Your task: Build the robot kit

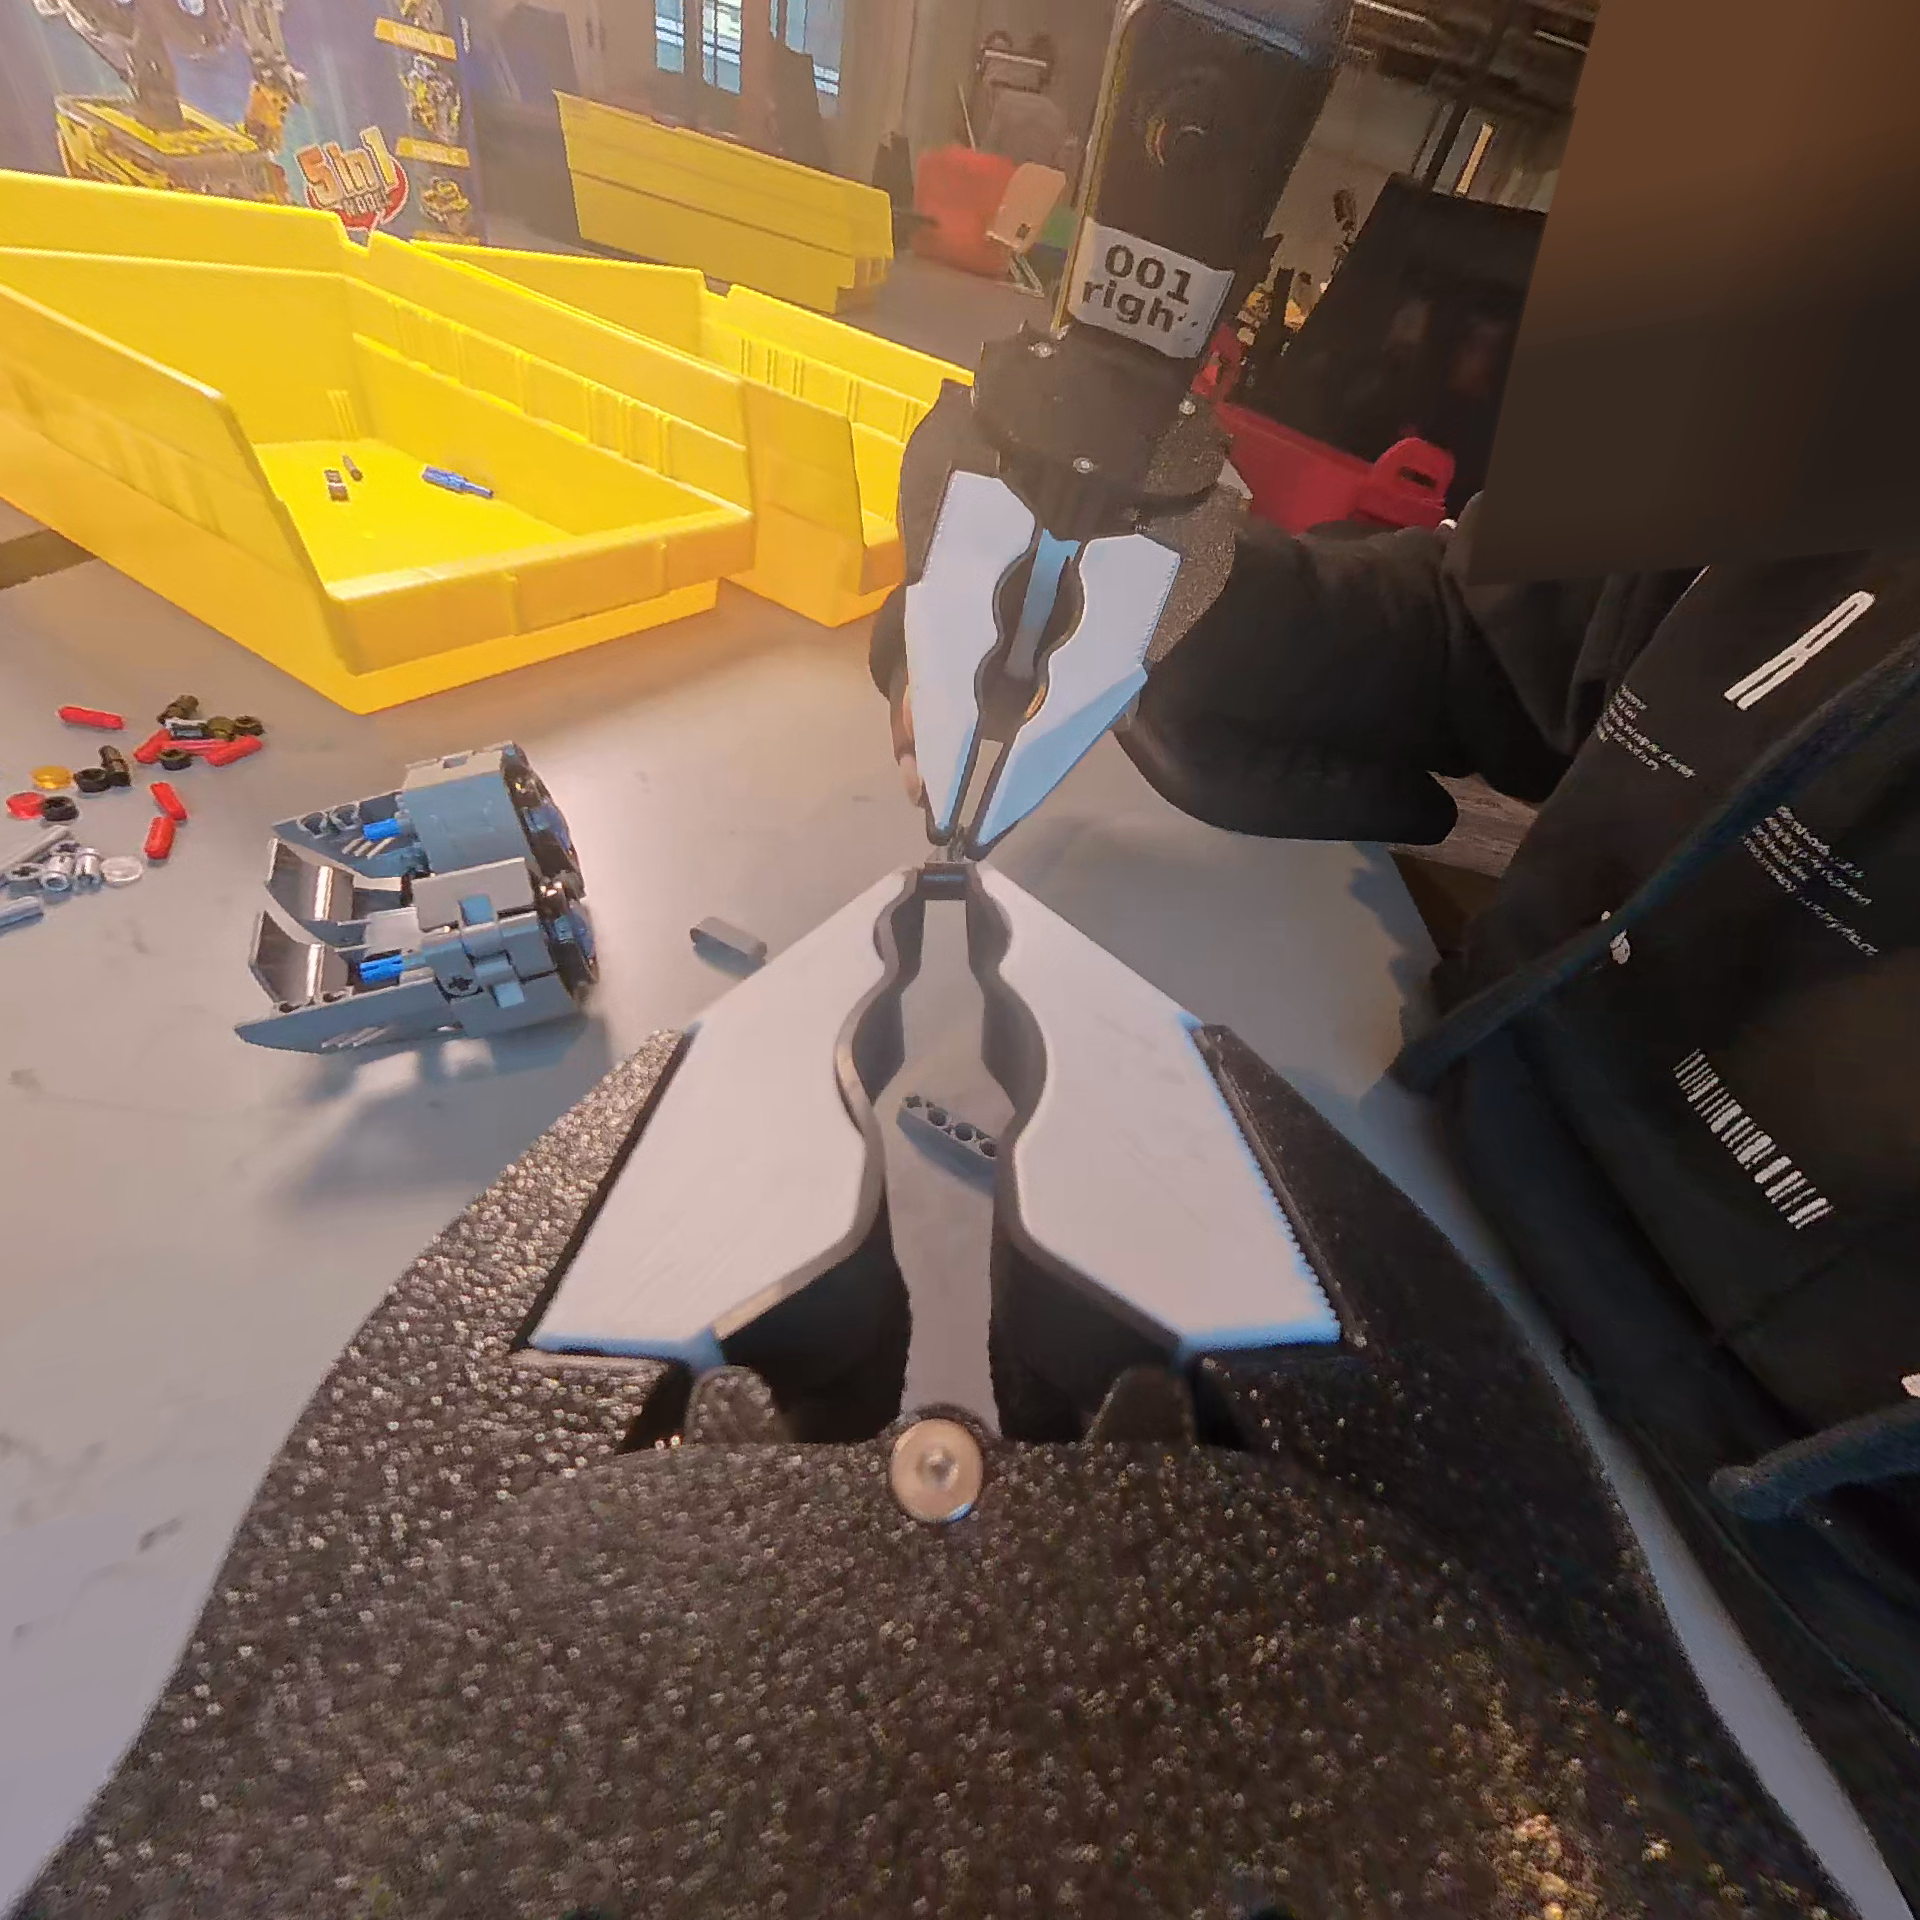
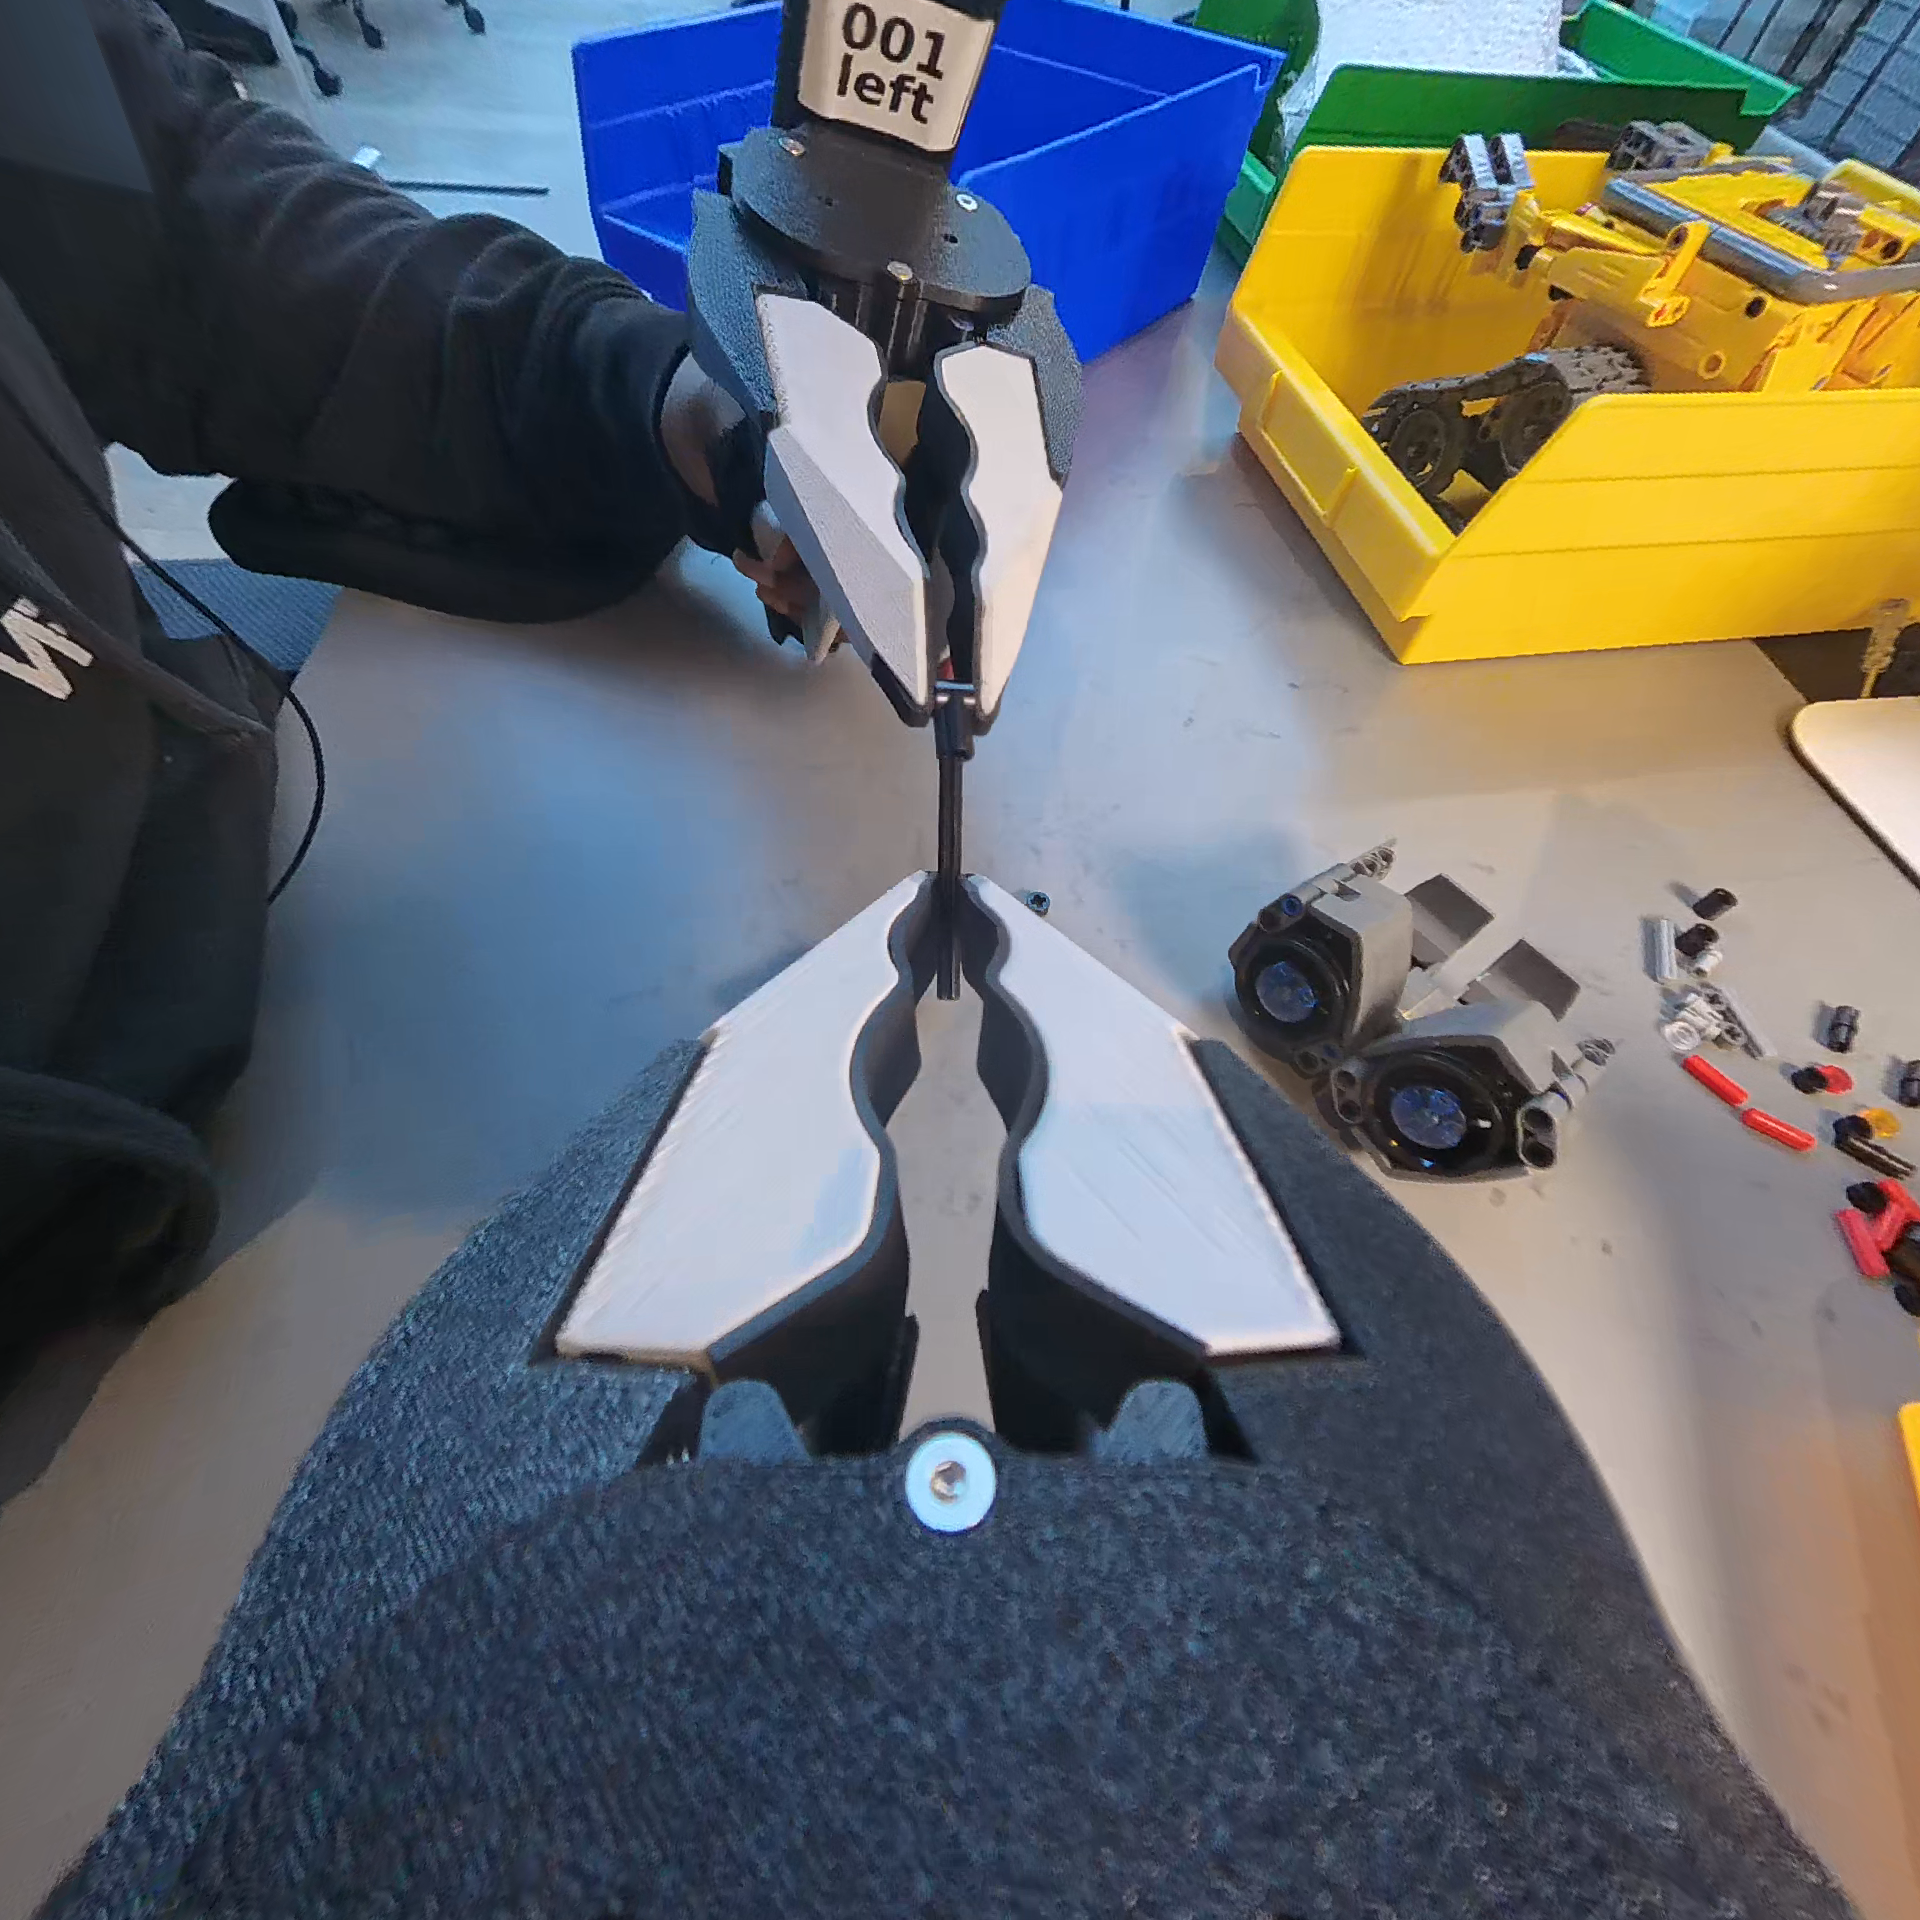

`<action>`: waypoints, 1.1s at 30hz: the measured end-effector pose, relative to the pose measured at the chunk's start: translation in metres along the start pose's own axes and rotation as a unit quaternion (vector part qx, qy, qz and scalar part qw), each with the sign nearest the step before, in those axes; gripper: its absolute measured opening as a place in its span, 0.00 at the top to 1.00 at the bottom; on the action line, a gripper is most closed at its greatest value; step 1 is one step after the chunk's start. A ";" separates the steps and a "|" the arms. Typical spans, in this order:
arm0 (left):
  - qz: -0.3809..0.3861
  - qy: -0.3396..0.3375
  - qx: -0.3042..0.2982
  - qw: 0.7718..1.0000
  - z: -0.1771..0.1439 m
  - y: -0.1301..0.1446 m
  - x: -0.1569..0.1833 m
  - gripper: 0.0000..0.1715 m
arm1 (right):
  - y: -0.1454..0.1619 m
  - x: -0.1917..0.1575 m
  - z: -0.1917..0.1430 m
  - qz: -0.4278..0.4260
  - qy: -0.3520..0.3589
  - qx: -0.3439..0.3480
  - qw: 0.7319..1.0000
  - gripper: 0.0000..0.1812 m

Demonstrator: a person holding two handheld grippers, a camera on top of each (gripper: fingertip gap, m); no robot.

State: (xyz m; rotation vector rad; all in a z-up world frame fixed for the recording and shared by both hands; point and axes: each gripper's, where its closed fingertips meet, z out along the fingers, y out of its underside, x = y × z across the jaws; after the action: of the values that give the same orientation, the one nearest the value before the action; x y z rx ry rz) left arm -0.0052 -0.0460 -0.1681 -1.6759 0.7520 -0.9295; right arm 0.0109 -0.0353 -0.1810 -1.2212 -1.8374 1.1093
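Note:
My right gripper (image 2: 948, 891) is shut on a thin black axle (image 2: 949, 821) that points away from it above the grey table (image 2: 520, 831). My left gripper (image 2: 951, 709) meets it tip to tip and is shut on a small black connector (image 2: 952, 694) at the axle's far end. In the left wrist view my left gripper (image 1: 943, 879) pinches the connector (image 1: 943, 883), with the right gripper (image 1: 961, 840) coming down right above it. A grey twin-engine brick assembly (image 1: 416, 914) lies on the table to the left; it also shows in the right wrist view (image 2: 1392, 1039).
Loose red and black small parts (image 1: 135, 769) (image 2: 1787, 1101) lie beside the assembly. A dark grey beam (image 1: 951, 1127) and a small dark piece (image 1: 727, 940) lie on the table. Yellow bins (image 1: 416, 582) stand behind. A yellow bin (image 2: 1558, 540) holds a yellow brick vehicle; a blue bin (image 2: 1091, 208) stands beyond. My left and right fingertips are right by each other. From the right gripper's tips to the small dark piece (image 1: 727, 940) is close to 10 cm.

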 end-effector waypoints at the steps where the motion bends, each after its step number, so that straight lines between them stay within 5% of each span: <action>1: -0.002 0.001 -0.001 1.000 0.000 0.000 0.000 0.96 | 0.000 0.001 0.000 -0.003 0.003 -0.002 1.000 0.99; 17: -0.112 0.001 0.018 0.994 0.002 -0.001 -0.009 0.96 | -0.001 0.009 0.002 -0.119 0.095 -0.035 0.988 1.00; 33: -0.163 0.042 0.084 0.982 -0.002 -0.021 0.000 0.96 | -0.029 0.006 -0.009 -0.098 0.081 0.086 0.988 0.99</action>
State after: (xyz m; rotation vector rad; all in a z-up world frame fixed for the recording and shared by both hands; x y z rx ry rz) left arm -0.0061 -0.0413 -0.1470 -1.6448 0.4454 -1.2626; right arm 0.0060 -0.0330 -0.1505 -0.9787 -1.6621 1.0064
